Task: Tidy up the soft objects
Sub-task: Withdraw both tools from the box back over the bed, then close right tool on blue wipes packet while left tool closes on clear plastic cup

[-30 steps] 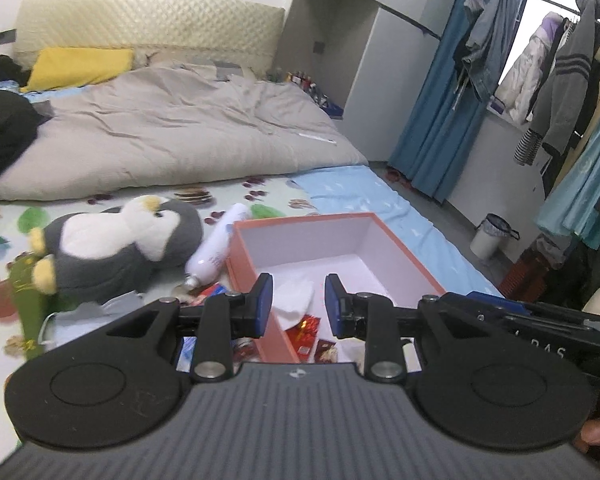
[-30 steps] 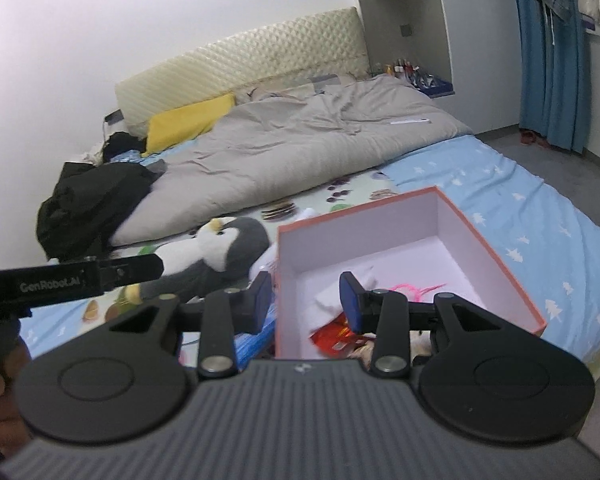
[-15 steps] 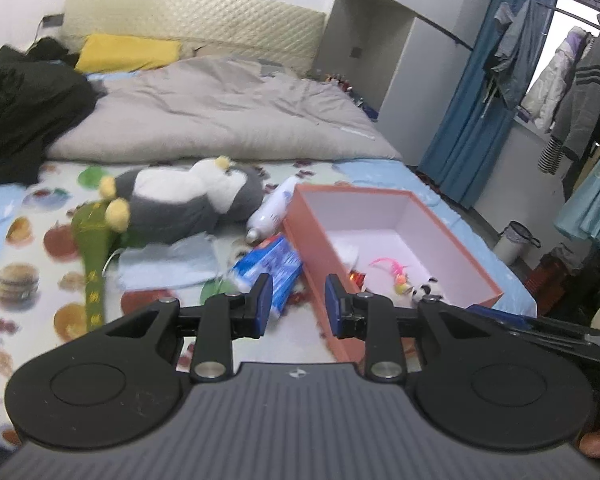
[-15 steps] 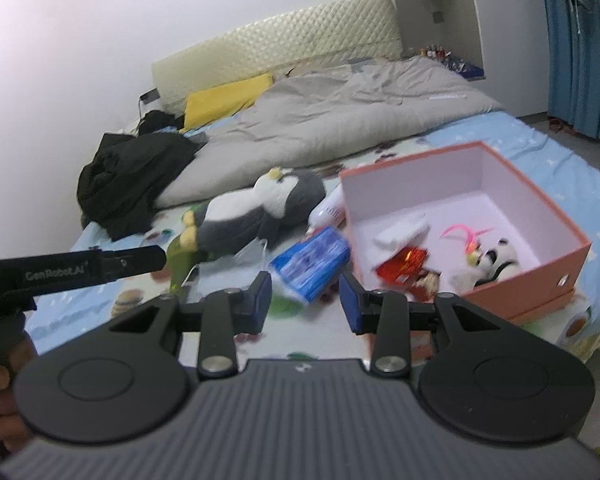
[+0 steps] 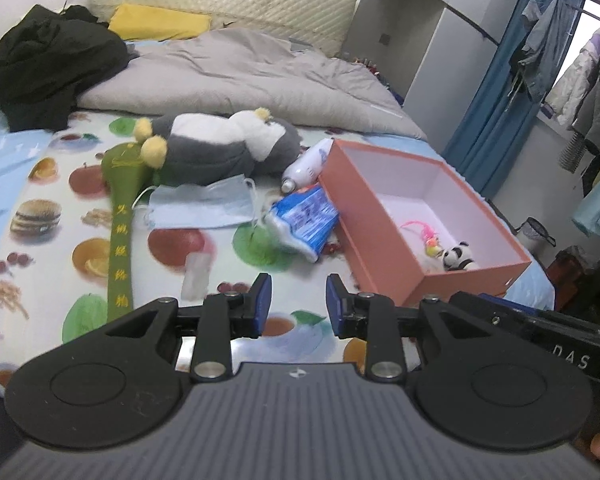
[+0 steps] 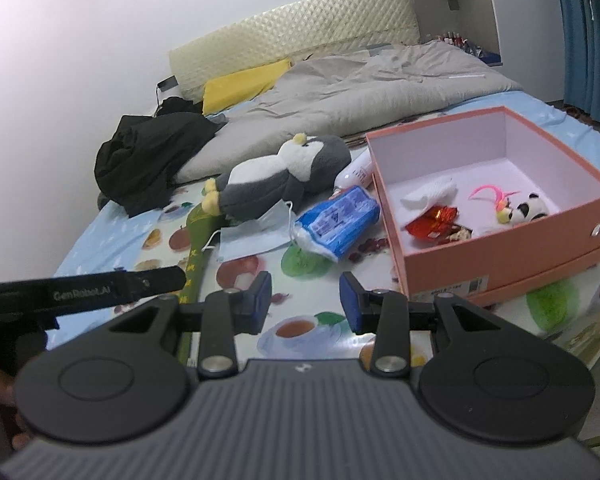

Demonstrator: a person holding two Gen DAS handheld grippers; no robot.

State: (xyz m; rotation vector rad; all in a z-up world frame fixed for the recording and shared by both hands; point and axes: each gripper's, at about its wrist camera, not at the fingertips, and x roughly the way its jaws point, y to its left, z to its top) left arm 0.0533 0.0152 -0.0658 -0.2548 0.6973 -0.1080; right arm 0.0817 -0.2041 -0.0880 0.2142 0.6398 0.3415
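Note:
A grey and white penguin plush (image 5: 220,148) (image 6: 284,176) lies on the fruit-print sheet, with a blue face mask (image 5: 204,206) (image 6: 252,236) and a blue tissue pack (image 5: 304,220) (image 6: 340,220) in front of it. The pink box (image 5: 380,232) (image 6: 500,248) to the right holds a small panda toy (image 5: 458,256) (image 6: 528,208), a pink feathery toy, a red wrapper (image 6: 434,220) and a white tissue (image 6: 428,194). My left gripper (image 5: 299,292) hovers short of the pack, its jaws opening with nothing between them. My right gripper (image 6: 306,292) hangs open and empty near the box's front corner.
A long green cloth strip (image 5: 120,240) lies left of the mask and a white bottle (image 5: 310,160) behind the box. A grey duvet (image 5: 244,76), black clothes (image 5: 52,68) and a yellow pillow (image 5: 160,28) fill the bed's far half. Hanging clothes and a bin (image 5: 536,232) stand right.
Both grippers have pulled back from over the box and sunk lower, so the mask, tissue pack and green strip now show. Both stay empty.

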